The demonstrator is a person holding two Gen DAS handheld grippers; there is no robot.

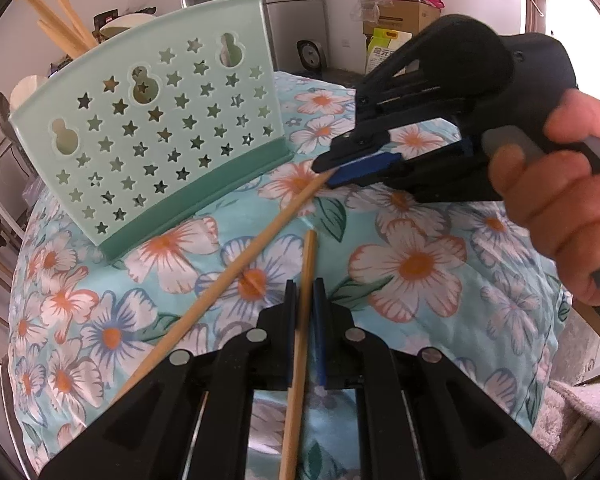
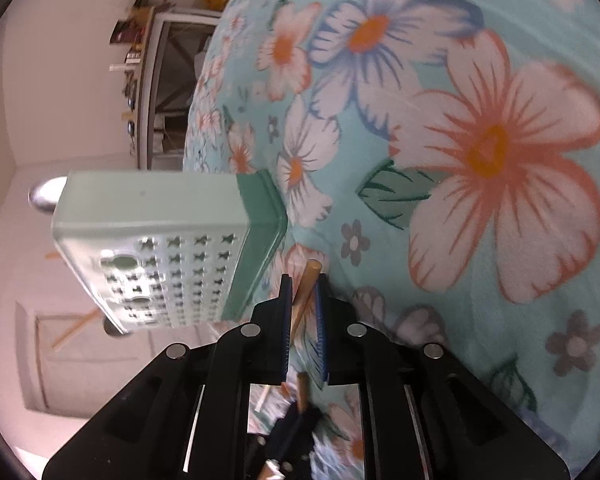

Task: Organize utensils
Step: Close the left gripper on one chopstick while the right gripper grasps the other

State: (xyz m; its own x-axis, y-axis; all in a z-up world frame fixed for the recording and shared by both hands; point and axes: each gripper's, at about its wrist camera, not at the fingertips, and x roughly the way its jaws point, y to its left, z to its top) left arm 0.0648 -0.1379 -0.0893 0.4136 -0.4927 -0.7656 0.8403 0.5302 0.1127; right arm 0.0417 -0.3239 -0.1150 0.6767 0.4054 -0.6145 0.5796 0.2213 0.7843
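chopsticks loose: two. One point(image 1: 300, 340) runs lengthwise between the left gripper's jaws. The other point(image 1: 228, 276) lies slanted on the cloth, its far tip at the right gripper.
chopsticks stowed: at least three point(image 1: 56, 20) sticking up out of the holder; exact count unclear.
holder: one, mint plastic point(image 1: 148, 128) with star cutouts and a darker green base; stands on the floral cloth point(image 1: 420, 264) toward its far left edge.
spoons: one pale bowl point(image 1: 26, 86) shows behind the holder's left end; anything more is hidden.
left gripper point(image 1: 305, 300): jaws pressed together, pinching the first chopstick, angled down at the cloth near its front edge.
right gripper point(image 2: 303, 304): jaws nearly together around the slanted chopstick's tip point(image 2: 306, 284); stick sits between the blue pads, but firm contact can't be confirmed. Points down, just right of the holder's base.
right hand point(image 1: 556, 196): wrapped around the gripper handle, coming in from the cloth's right edge.
gap: the two loose chopsticks lie close but apart.
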